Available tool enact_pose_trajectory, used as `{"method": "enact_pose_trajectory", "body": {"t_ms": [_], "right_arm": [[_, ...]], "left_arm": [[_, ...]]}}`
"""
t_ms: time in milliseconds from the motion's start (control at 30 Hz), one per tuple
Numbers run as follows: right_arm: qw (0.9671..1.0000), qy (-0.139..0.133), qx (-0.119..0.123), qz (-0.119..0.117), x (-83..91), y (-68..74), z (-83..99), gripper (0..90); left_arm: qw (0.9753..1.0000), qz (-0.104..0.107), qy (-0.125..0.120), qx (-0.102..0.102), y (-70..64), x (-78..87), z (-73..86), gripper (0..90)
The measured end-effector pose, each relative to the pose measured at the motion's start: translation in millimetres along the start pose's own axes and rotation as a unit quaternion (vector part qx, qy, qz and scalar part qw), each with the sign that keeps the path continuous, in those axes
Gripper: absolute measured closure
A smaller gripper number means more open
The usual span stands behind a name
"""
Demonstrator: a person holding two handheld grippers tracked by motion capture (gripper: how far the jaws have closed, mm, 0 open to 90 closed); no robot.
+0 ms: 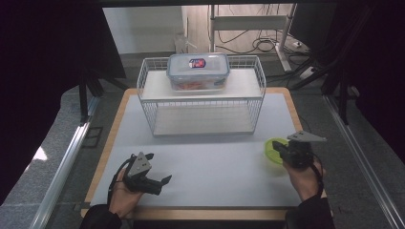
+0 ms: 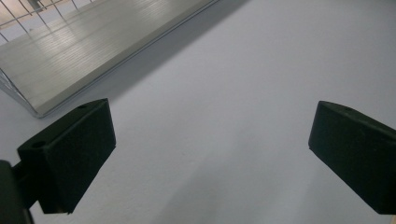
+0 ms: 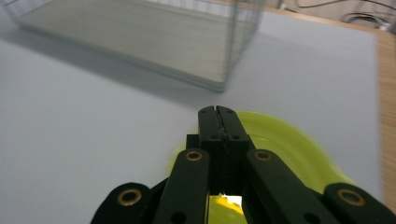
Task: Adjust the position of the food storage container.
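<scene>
A clear plastic food container (image 1: 197, 70) with a blue-edged lid and a red label sits on the top shelf of a white wire rack (image 1: 154, 90). A yellow-green plate (image 1: 272, 151) (image 3: 289, 144) lies on the white mat at the right. My right gripper (image 1: 281, 149) (image 3: 218, 113) hovers over that plate with its jaws pressed together, and no rim shows between them. At the front left, my left gripper (image 1: 159, 167) (image 2: 210, 149) stands open just above the bare mat, holding nothing. The rack's lower shelf (image 2: 93, 42) lies ahead of it.
The white mat (image 1: 210, 157) covers a wooden table (image 1: 107, 157), with bare mat between the rack and the front edge. A metal rail (image 1: 62, 167) runs along the left of the table, and cables and a frame stand behind it.
</scene>
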State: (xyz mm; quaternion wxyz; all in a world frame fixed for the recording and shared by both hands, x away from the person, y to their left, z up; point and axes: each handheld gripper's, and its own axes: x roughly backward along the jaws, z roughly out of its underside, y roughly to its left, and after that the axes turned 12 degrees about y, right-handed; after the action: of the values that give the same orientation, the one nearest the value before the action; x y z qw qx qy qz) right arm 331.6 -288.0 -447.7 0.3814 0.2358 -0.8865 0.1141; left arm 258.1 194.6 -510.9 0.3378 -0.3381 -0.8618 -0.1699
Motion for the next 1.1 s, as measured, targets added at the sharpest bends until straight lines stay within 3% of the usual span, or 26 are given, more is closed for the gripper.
{"method": "enact_pose_trajectory", "body": {"t_ms": [200,433,867,1100], "right_arm": [[0.9974,-0.011,-0.054,0.045,14.3,-37.1,9.3,90.0],[0.9931,0.021,-0.093,0.069,5.4,-63.4,24.6,89.9],[0.9895,0.075,-0.089,0.085,-8.8,-62.3,32.5,89.9],[0.9892,0.075,-0.098,0.079,-10.7,-61.8,32.5,89.9]], "left_arm": [[1.0,0.001,0.002,0.0,0.2,-0.7,0.0,0.6],[1.0,0.0,0.007,0.001,0.5,-2.0,0.2,0.8],[0.9999,0.002,0.015,0.001,0.6,-3.1,0.5,1.0],[0.9999,0.003,0.016,0.001,0.3,-4.1,0.4,1.0]]}}
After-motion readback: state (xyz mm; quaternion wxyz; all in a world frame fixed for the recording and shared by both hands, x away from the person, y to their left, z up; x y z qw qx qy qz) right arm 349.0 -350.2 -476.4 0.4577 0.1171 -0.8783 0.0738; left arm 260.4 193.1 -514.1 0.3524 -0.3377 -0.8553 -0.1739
